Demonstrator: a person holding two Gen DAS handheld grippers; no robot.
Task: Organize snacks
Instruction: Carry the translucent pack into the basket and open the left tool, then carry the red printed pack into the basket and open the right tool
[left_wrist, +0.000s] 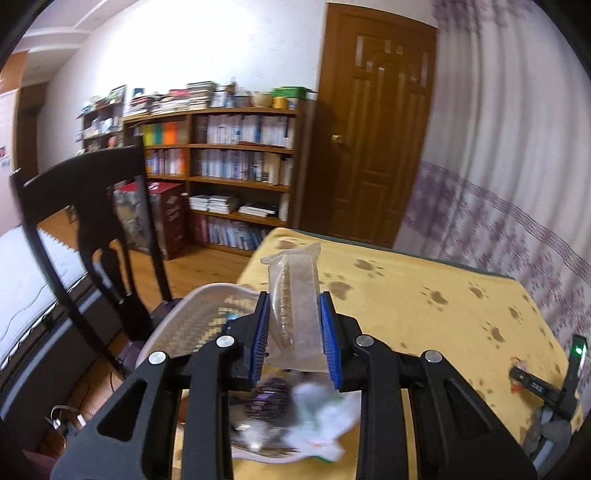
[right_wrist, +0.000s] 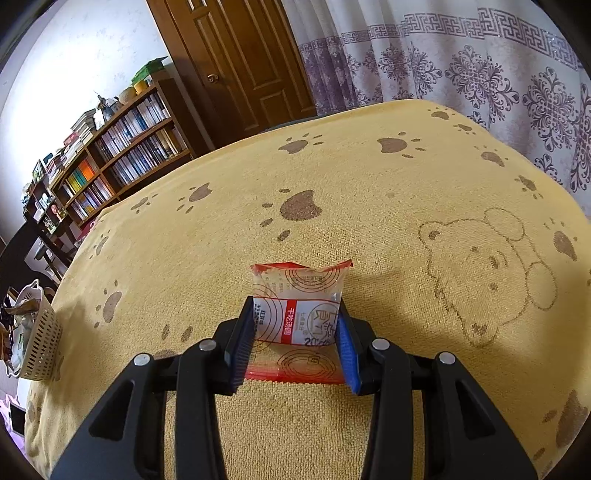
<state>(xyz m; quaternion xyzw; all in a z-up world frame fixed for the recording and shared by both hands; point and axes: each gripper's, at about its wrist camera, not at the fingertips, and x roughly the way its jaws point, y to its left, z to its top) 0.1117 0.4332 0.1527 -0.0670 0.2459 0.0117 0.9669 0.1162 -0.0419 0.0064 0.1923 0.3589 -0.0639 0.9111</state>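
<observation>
My left gripper is shut on a clear snack packet that stands upright between the blue pads. It hangs just above a white lattice basket at the table's left corner. Other wrapped snacks, blurred, lie in the basket below the fingers. A red and white snack packet sits between the pads of my right gripper, which press on both of its sides. It is low over the yellow paw-print tablecloth. The same basket shows far to the left.
A dark wooden chair stands left of the table beside the basket. Behind are a bookshelf, a brown door and a patterned curtain. A black device with a green light sits at the table's right edge.
</observation>
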